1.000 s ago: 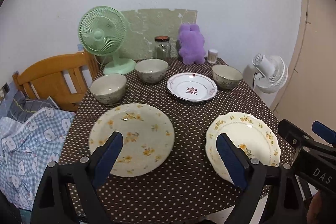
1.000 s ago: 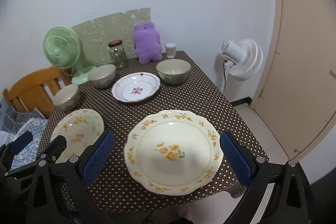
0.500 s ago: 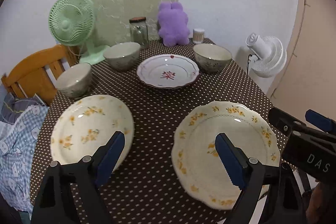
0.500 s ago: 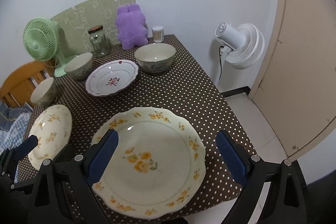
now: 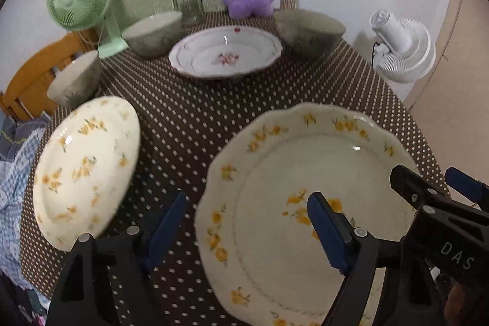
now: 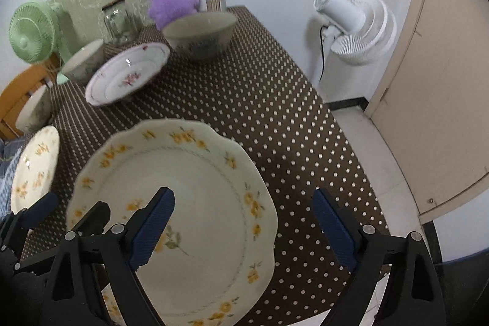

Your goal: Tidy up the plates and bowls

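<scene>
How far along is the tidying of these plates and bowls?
Hardly begun. Nothing is stacked: the three bowls, e.g., the pink-flower dish and the left plate all lie apart on the table. In hand: both grippers are open and empty; the left gripper straddles the left rim of the right plate, the right gripper its right rim. Gripping and all the gathering remain.
</scene>
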`<state>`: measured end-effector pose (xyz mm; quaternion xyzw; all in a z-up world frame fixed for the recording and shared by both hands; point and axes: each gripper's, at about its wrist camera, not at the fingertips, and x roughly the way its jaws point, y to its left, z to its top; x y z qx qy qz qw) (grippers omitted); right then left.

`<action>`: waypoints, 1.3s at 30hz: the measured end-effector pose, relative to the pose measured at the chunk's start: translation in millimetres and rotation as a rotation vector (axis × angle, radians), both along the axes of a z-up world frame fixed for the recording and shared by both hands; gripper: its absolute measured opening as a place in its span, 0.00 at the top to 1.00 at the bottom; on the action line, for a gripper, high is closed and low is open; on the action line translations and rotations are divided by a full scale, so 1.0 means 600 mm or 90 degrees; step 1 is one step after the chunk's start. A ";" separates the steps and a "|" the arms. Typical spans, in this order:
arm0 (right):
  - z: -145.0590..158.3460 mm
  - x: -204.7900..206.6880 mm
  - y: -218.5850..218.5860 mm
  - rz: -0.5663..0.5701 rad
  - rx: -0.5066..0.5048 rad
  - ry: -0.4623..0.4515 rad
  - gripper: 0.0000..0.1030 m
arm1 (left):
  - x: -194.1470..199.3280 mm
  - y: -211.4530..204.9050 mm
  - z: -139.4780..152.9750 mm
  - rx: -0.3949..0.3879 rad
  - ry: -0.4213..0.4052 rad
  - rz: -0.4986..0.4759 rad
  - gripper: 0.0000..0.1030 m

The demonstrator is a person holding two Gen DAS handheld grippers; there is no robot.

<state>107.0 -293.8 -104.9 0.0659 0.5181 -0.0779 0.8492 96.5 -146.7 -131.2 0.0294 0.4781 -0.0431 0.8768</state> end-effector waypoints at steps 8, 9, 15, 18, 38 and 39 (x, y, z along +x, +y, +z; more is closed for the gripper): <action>-0.047 0.010 -0.019 -0.006 0.023 0.046 0.15 | 0.012 -0.014 -0.032 0.023 0.029 0.016 0.21; -0.053 0.012 -0.022 -0.007 0.028 0.049 0.15 | 0.013 -0.014 -0.034 0.024 0.030 0.016 0.21; -0.072 0.025 -0.021 -0.002 0.056 0.066 0.23 | 0.022 -0.012 -0.043 0.032 0.041 0.017 0.21; -0.077 0.031 -0.018 -0.001 0.070 0.071 0.26 | 0.026 -0.012 -0.044 0.029 0.044 0.015 0.21; -0.062 0.080 0.046 0.025 0.052 0.048 0.33 | 0.068 0.038 -0.038 0.015 0.059 0.050 0.25; -0.062 0.083 0.050 0.027 0.052 0.048 0.33 | 0.072 0.042 -0.037 0.016 0.059 0.052 0.25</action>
